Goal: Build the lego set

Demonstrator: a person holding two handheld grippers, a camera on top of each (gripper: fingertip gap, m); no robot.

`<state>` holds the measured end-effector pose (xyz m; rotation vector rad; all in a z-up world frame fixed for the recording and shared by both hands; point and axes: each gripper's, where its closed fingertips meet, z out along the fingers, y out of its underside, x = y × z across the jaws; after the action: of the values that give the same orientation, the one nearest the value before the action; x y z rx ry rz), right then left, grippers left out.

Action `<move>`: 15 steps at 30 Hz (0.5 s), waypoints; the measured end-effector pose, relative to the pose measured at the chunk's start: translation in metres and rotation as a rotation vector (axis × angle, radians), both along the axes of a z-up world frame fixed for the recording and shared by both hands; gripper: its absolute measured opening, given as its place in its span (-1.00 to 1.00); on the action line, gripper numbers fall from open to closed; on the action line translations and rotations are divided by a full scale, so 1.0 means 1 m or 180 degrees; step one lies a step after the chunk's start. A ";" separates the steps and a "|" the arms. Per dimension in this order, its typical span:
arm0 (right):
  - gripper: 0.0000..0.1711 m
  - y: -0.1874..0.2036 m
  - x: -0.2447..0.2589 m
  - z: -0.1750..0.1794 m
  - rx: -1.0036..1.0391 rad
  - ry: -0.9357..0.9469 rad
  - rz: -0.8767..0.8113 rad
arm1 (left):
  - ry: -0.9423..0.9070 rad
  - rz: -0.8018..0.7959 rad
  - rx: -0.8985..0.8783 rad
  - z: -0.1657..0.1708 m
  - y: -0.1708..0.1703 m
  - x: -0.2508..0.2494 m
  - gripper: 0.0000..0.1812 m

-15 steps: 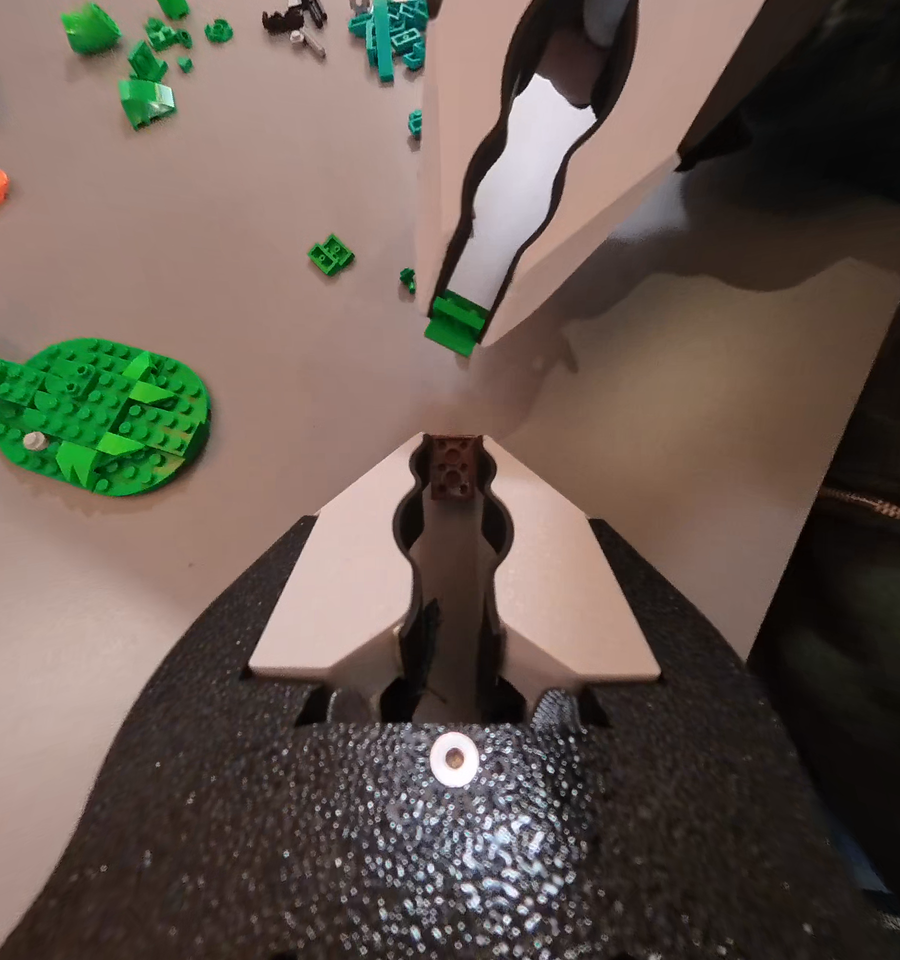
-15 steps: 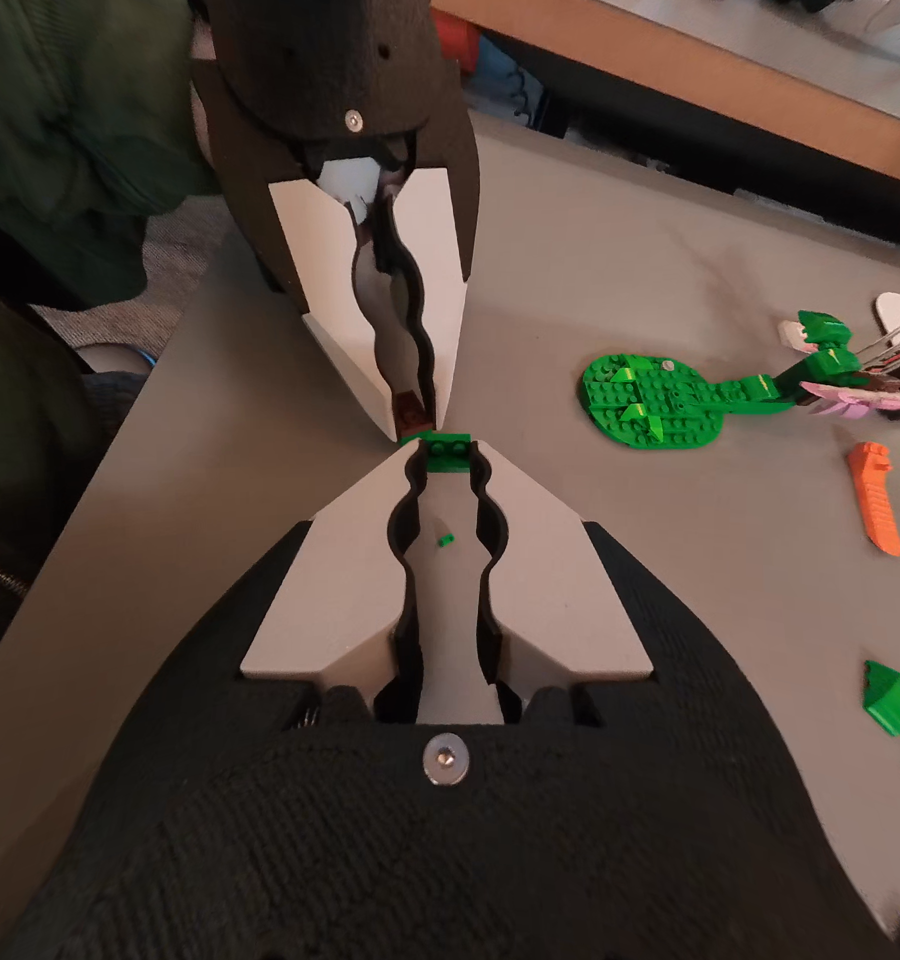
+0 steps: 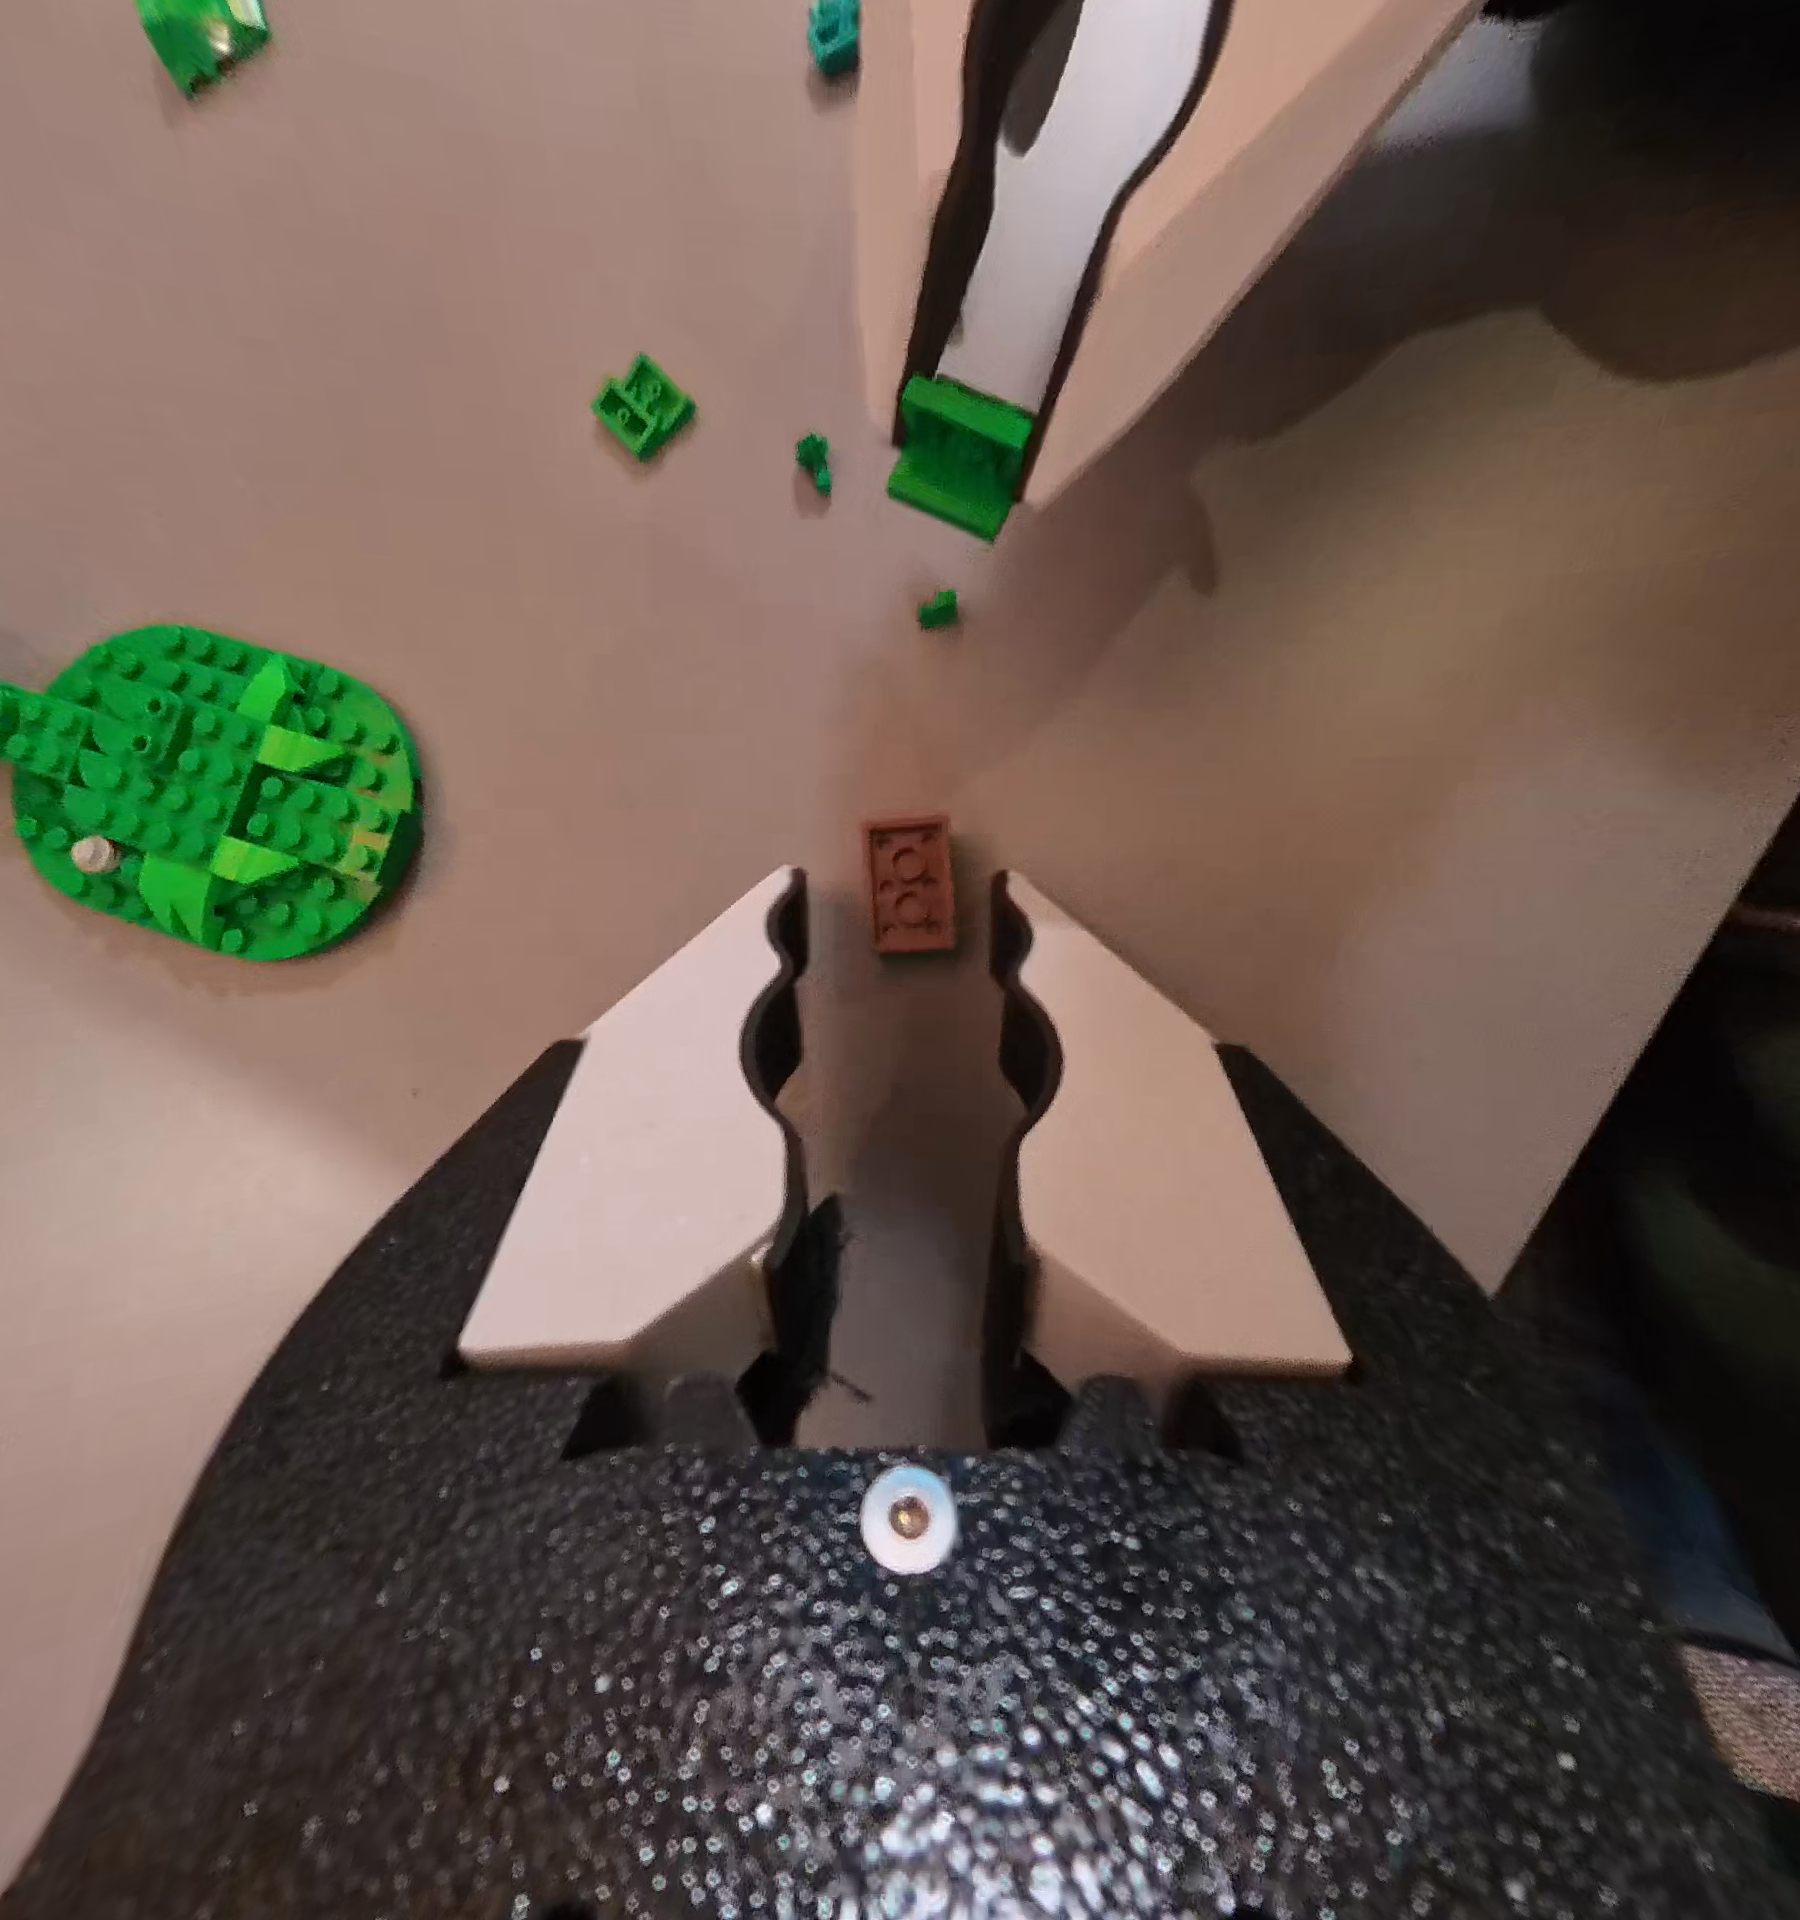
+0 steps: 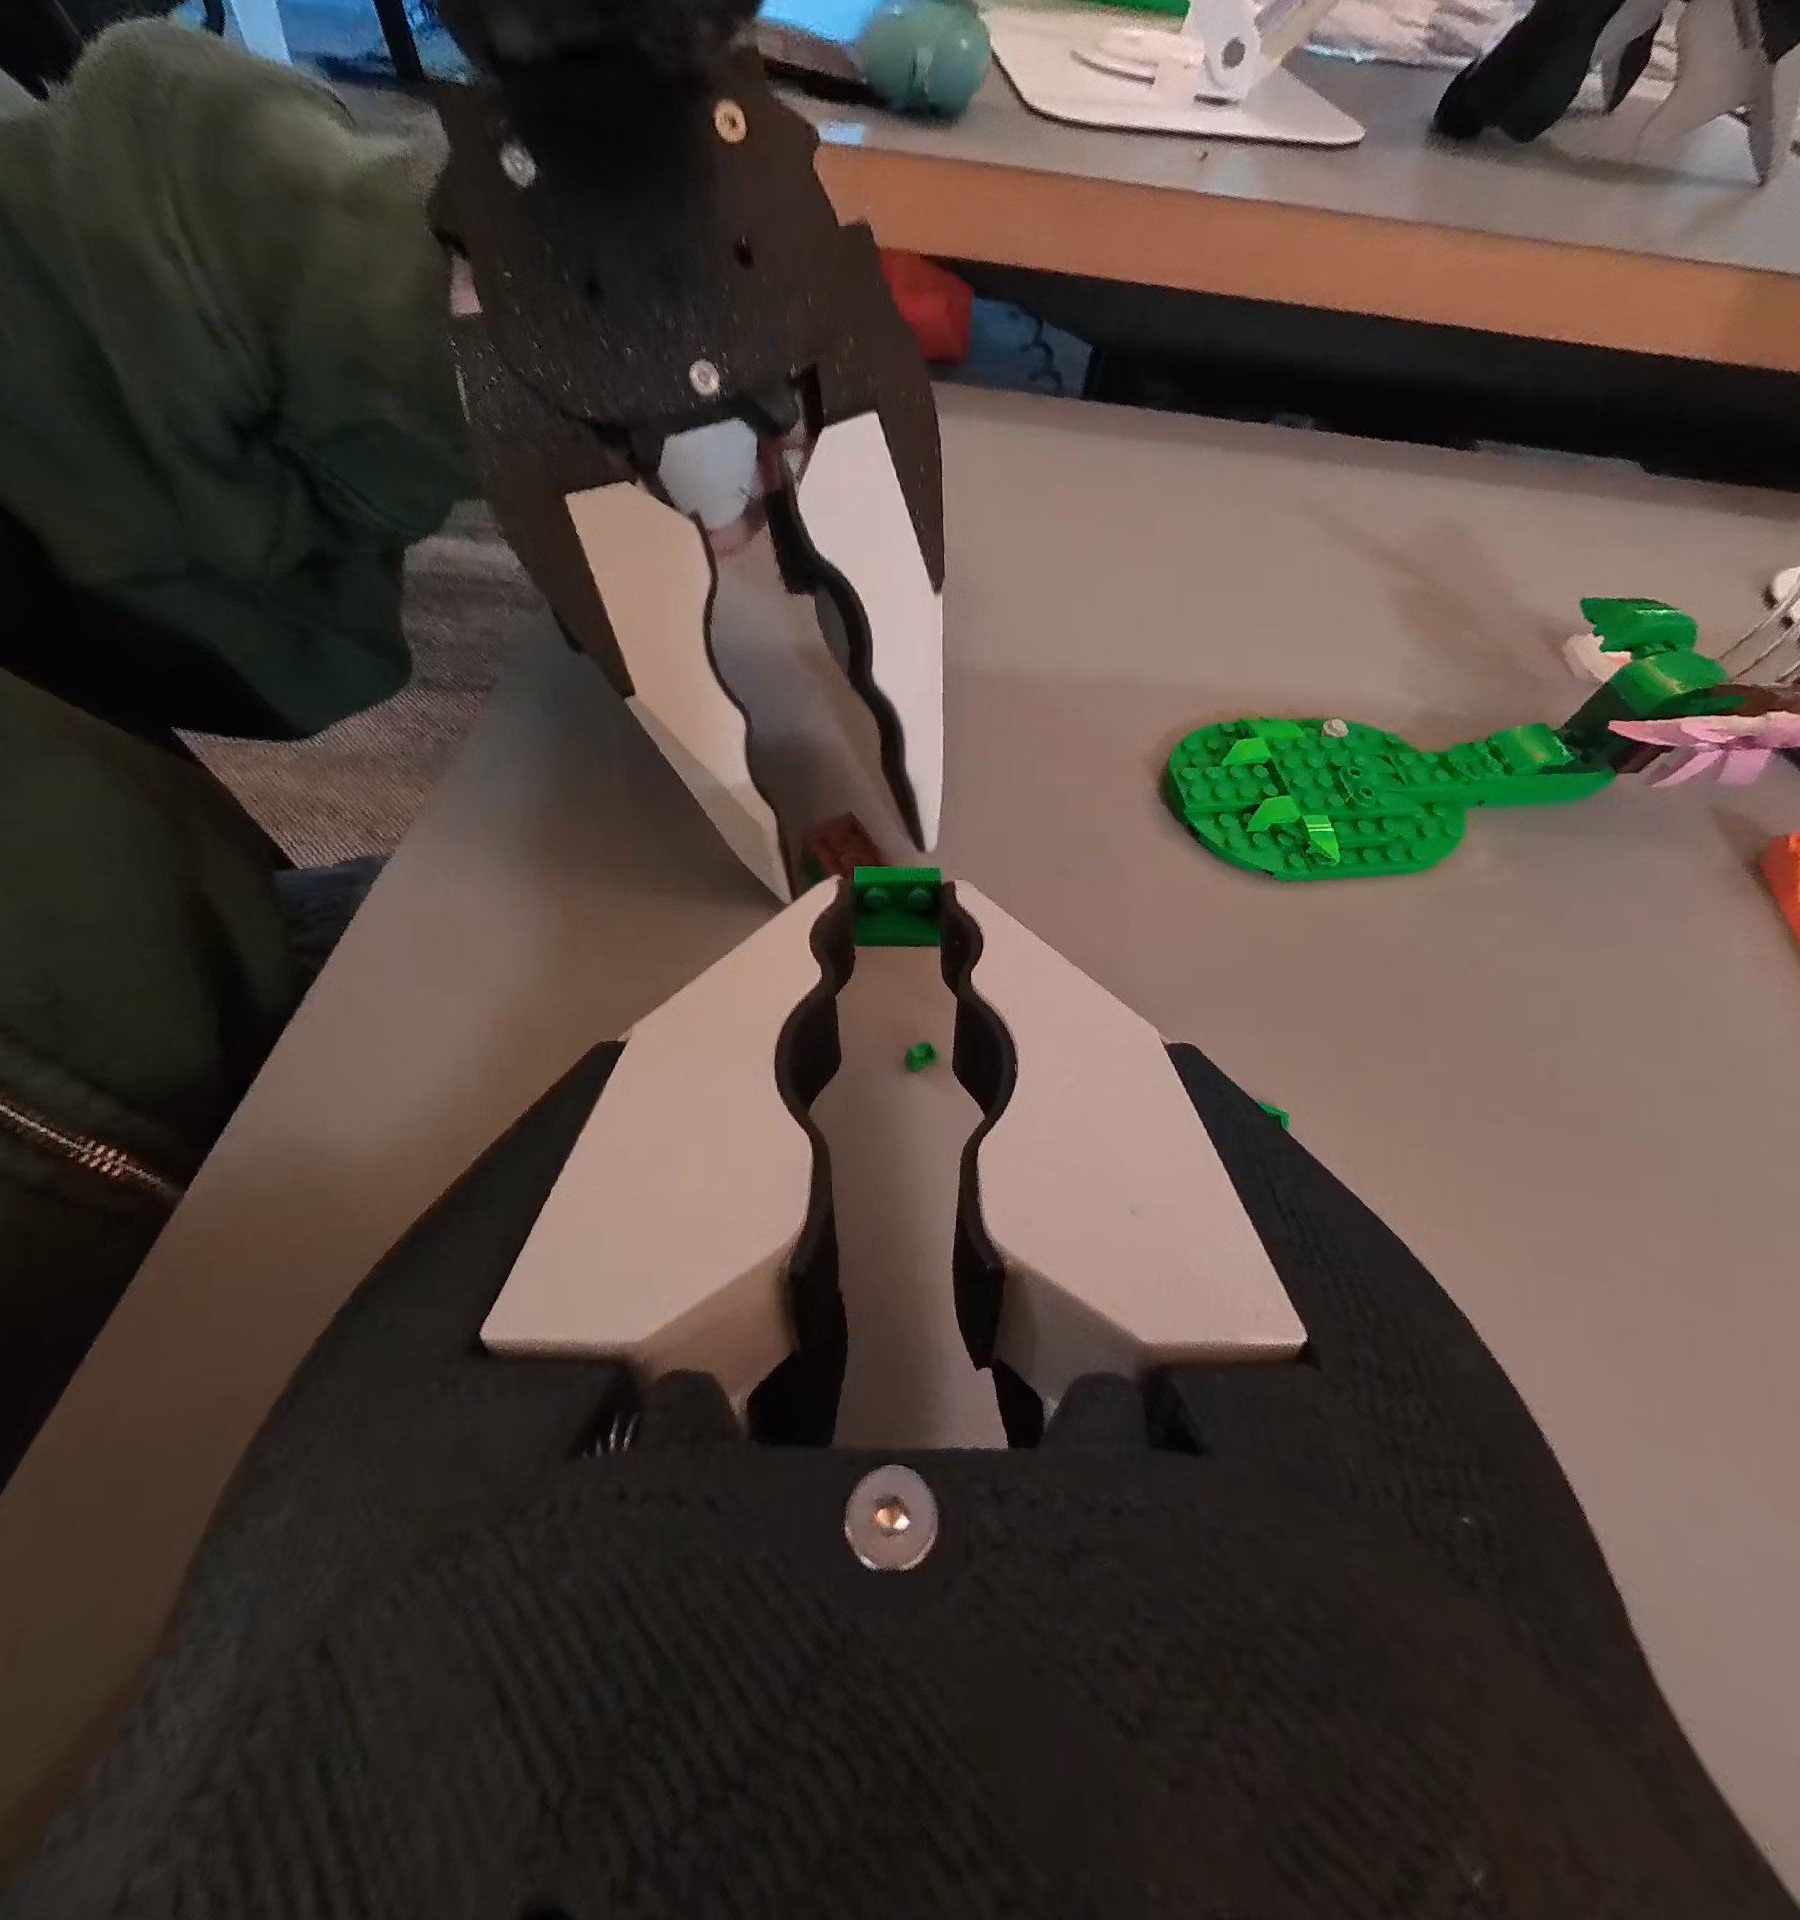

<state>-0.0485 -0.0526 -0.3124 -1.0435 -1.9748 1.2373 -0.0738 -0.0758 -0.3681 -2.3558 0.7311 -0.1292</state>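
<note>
Lego base [image 3: 210,790] part-built, far left; brown plate [image 3: 910,885] loose on surface between left gripper [image 3: 896,894] jaws, apart; right gripper [image 4: 897,902] clamps green piece [image 4: 896,906], unattached.

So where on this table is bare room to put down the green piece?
Bare table lies between the brown plate and the near edge, also below the green base. Crowded: loose green pieces ahead of the right gripper.

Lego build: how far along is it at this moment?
Done: the green leaf base with its stem is assembled. In hand: the right gripper clamps a green piece; the left gripper, jaws apart, has the brown plate lying free. Left: loose green pieces remain unplaced.
</note>
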 end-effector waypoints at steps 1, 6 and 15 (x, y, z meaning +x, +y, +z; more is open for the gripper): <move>-0.84 0.001 0.001 0.001 -0.0038 0.0017 0.0002 | -0.0057 -0.0002 0.0012 0.001 0.001 0.002 -0.78; -0.84 0.001 0.005 0.023 -0.0434 0.0269 0.0044 | -0.0317 0.0234 0.0783 0.034 0.019 -0.002 -0.85; -0.84 -0.012 0.006 0.071 -0.1189 0.0743 0.0123 | -0.3324 0.0376 0.2419 0.151 0.014 0.011 -0.86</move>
<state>-0.0423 -0.0650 -0.2416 -0.9817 -1.6301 1.7111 -0.0628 -0.0620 -0.2171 -1.3095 0.0673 -0.7965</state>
